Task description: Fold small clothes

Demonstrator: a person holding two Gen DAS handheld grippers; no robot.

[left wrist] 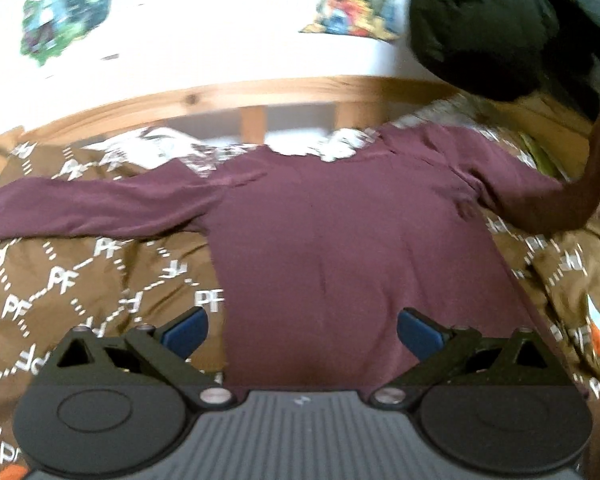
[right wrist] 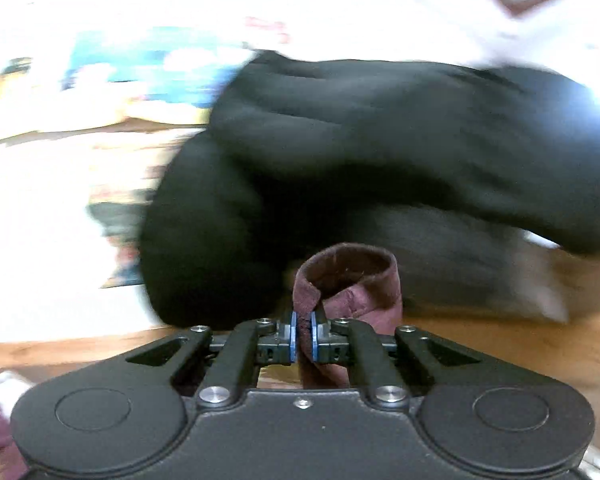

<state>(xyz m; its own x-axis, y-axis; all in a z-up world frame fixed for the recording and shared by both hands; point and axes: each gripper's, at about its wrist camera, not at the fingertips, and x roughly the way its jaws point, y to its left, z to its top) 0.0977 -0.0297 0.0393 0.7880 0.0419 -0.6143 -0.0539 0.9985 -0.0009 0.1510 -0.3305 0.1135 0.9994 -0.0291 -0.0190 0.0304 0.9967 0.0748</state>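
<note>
Right gripper (right wrist: pixel 304 340): blue pads pressed together on the maroon cuff (right wrist: pixel 350 280) of a sleeve, cloth pinched flat between them, the cuff's open loop standing up just beyond the tips. Behind it, a large black garment (right wrist: pixel 380 152) filling most of the right wrist view, smeared by motion; whether worn or lying loose, impossible to say. Pale wall and colourful patches further back, too blurred to read. Strip of wood (right wrist: pixel 500 344) under the black mass.

Left gripper (left wrist: pixel 302 330): fingers wide apart, nothing between the blue pads (left wrist: pixel 184 332), poised above the lower hem of the maroon long-sleeved shirt (left wrist: pixel 340 240). Shirt spread flat on a brown bedspread (left wrist: pixel 80 280) printed with white letters and dashed diamonds. Left-hand sleeve in this view lying straight out, its end cut off by the frame edge. Right-hand sleeve (left wrist: pixel 560 200) lifted off the cover, rising toward the picture's edge, its end out of sight there. Wooden bed rail (left wrist: pixel 220 96) beyond the collar, white wall with blurred pictures above, same black cloth in the top right corner.
</note>
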